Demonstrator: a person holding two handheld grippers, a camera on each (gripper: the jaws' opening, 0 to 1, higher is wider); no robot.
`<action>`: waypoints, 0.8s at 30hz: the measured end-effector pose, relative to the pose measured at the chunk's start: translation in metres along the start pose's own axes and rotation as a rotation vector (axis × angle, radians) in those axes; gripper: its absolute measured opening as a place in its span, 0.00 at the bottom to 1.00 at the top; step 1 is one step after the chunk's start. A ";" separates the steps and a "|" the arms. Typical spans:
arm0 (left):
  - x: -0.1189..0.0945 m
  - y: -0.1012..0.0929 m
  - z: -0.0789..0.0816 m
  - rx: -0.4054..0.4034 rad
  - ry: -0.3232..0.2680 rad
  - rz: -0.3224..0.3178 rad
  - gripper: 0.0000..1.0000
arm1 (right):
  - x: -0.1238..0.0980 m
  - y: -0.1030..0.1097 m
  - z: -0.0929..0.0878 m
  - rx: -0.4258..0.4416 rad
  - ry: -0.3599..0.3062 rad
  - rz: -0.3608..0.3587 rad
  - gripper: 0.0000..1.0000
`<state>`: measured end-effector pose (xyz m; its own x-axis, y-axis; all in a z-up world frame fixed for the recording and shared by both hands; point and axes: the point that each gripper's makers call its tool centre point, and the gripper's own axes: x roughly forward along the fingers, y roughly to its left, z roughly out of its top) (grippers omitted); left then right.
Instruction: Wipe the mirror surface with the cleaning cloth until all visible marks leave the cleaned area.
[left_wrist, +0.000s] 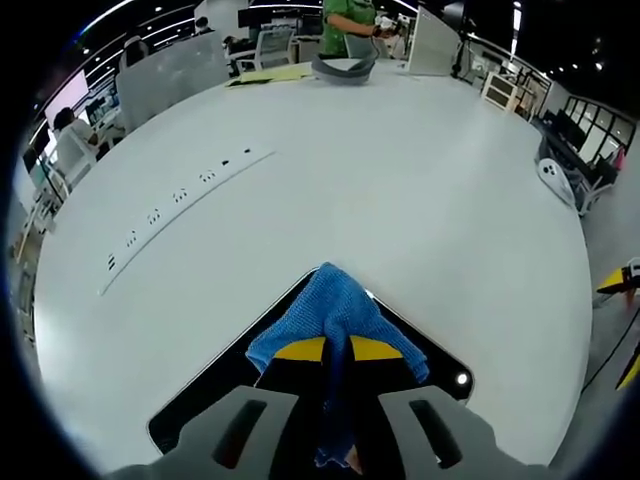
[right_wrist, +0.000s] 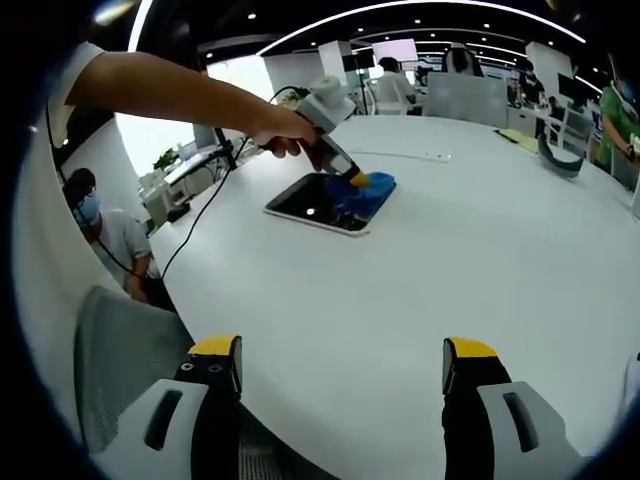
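A dark rectangular mirror (left_wrist: 200, 392) lies flat on the white table, its surface reflecting ceiling lights. My left gripper (left_wrist: 337, 349) is shut on a blue cleaning cloth (left_wrist: 330, 310), which is bunched between the yellow-tipped jaws and pressed onto the mirror. In the right gripper view the same mirror (right_wrist: 305, 205) sits far across the table, with the blue cloth (right_wrist: 368, 190) on its right half and the left gripper (right_wrist: 352, 178) held down on it by a person's hand. My right gripper (right_wrist: 342, 362) stands open over the table's near edge, holding nothing.
The big white round table (left_wrist: 400, 200) has a strip of power sockets (left_wrist: 180, 195) set into it. A grey curved object (left_wrist: 343, 68) and papers lie at the far side. People sit and stand around; a grey chair back (right_wrist: 120, 350) is beside the table.
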<state>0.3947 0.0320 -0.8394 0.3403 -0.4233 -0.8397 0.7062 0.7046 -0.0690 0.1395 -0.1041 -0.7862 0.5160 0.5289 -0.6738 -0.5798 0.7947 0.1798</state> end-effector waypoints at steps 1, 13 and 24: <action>0.000 0.000 0.000 -0.001 -0.001 -0.001 0.05 | 0.000 0.000 0.000 0.000 0.001 0.001 0.81; -0.003 -0.005 -0.005 -0.006 0.002 -0.011 0.05 | 0.001 0.003 0.003 -0.007 -0.003 0.006 0.81; -0.003 -0.007 -0.007 -0.011 0.004 -0.015 0.05 | 0.000 0.003 0.004 -0.008 -0.003 0.006 0.81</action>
<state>0.3848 0.0327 -0.8398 0.3268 -0.4315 -0.8409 0.7042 0.7045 -0.0878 0.1401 -0.1008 -0.7831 0.5146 0.5346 -0.6704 -0.5880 0.7891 0.1779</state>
